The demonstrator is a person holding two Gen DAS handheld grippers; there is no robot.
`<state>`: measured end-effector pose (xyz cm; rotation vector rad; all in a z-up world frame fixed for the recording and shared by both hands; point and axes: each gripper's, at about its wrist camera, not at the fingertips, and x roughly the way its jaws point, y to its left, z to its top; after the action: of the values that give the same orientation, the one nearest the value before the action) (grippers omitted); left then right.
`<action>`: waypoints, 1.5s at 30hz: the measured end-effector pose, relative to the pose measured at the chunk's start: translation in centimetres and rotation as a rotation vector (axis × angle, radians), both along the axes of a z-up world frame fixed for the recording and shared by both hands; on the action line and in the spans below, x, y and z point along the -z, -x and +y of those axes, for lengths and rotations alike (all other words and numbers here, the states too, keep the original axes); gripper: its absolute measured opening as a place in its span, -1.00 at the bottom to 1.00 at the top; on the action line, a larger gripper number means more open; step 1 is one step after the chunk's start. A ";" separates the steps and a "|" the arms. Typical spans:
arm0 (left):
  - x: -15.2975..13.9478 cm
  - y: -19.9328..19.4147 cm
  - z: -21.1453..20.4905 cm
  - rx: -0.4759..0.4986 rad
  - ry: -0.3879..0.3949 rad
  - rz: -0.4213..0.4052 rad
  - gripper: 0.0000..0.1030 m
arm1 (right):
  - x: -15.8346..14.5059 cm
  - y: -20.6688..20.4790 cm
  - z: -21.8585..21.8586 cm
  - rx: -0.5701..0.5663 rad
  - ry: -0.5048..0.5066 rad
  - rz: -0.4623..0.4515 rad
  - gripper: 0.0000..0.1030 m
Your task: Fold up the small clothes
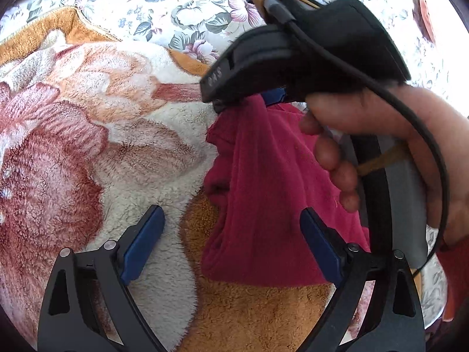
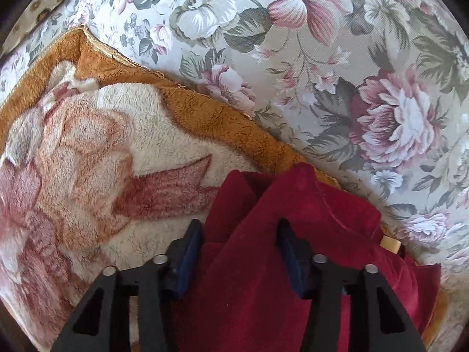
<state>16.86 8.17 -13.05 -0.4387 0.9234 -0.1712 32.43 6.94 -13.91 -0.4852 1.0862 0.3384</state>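
Crimson garment [image 1: 263, 193] bunched at plush blanket's [image 1: 88, 146] edge, right tool [image 2: 240, 246] clamping its fold, left tool [image 1: 231, 243] spread wide, gripping nothing.

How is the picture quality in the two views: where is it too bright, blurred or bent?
Left wrist view: the flowered sheet at the top right edge is washed out by strong light; the right gripper and the hand are close and somewhat soft; round fisheye bending, dark corners. Right wrist view: even light, sharp on the blanket and the red cloth; the same bending.
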 end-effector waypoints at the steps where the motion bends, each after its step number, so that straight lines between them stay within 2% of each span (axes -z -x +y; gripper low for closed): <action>1: 0.0 0.0 -0.1 -0.002 -0.004 -0.002 0.82 | -0.1 0.3 -0.1 -0.011 -0.007 -0.012 -0.23; 6: -0.1 -0.3 -0.7 -0.013 0.002 -0.014 0.82 | -0.7 0.9 -2.2 -0.014 -0.090 -0.013 -0.42; 9: 0.0 -0.9 -0.4 -0.022 0.078 -0.026 0.78 | -1.4 1.4 -3.8 -0.009 -0.169 -0.025 -0.54; 11: 0.1 -1.4 -0.4 0.010 0.139 -0.015 0.38 | -2.2 1.8 -5.6 -0.002 -0.252 -0.032 -0.59; 12: 0.2 -1.8 -0.8 0.039 0.158 0.007 0.09 | -2.6 2.0 -6.6 0.005 -0.296 -0.034 -0.60; 14: 0.0 -2.0 -1.8 0.070 0.144 0.014 0.03 | -3.7 2.4 -9.2 0.023 -0.411 -0.027 -0.63; 16: -1.1 -1.5 -2.8 0.094 0.107 -0.017 -0.14 | -5.2 2.6 -10.5 0.041 -0.484 -0.022 -0.64; 18: -2.9 -0.8 -4.1 0.140 0.107 -0.059 -0.23 | -7.5 2.9 -12.9 0.051 -0.552 -0.034 -0.65; 21: -5.7 -0.1 -6.4 0.202 0.115 -0.107 -0.24 | -10.5 4.3 -16.1 0.038 -0.573 -0.077 -0.65; 24: -8.2 0.1 -10.4 0.293 0.114 -0.129 -0.24 | -13.2 5.6 -21.1 0.051 -0.574 -0.128 -0.66; 28: -10.0 0.1 -17.1 0.432 0.095 -0.158 -0.24 | -14.7 6.2 -28.7 0.127 -0.566 -0.176 -0.67; 32: -8.9 -0.6 -23.4 0.535 0.069 -0.124 -0.24 | -13.4 5.7 -36.7 0.239 -0.561 -0.170 -0.67; 36: -7.0 -0.5 -27.8 0.625 -0.007 -0.045 -0.24 | -7.8 3.5 -41.1 0.369 -0.492 -0.104 -0.68; 37: -7.1 0.0 -28.1 0.646 -0.031 -0.037 -0.24 | -5.9 2.7 -41.8 0.405 -0.510 -0.067 -0.67; 39: -7.9 1.2 -27.7 0.673 -0.059 -0.055 -0.24 | -3.9 2.2 -42.8 0.448 -0.575 -0.043 -0.62; 40: -8.6 1.8 -27.0 0.676 -0.072 -0.071 -0.24 | -3.8 2.4 -43.6 0.469 -0.634 -0.053 -0.59; 42: -9.9 2.4 -25.2 0.663 -0.096 -0.102 -0.16 | -4.4 3.2 -44.8 0.494 -0.719 -0.051 -0.38; 45: -10.3 3.1 -21.6 0.588 -0.170 -0.143 0.11 | -6.9 5.9 -46.0 0.489 -0.733 -0.090 -0.21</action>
<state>13.78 -13.43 -2.78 0.0139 0.8975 -0.6465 26.50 -39.04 -6.98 0.4111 0.8809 0.2531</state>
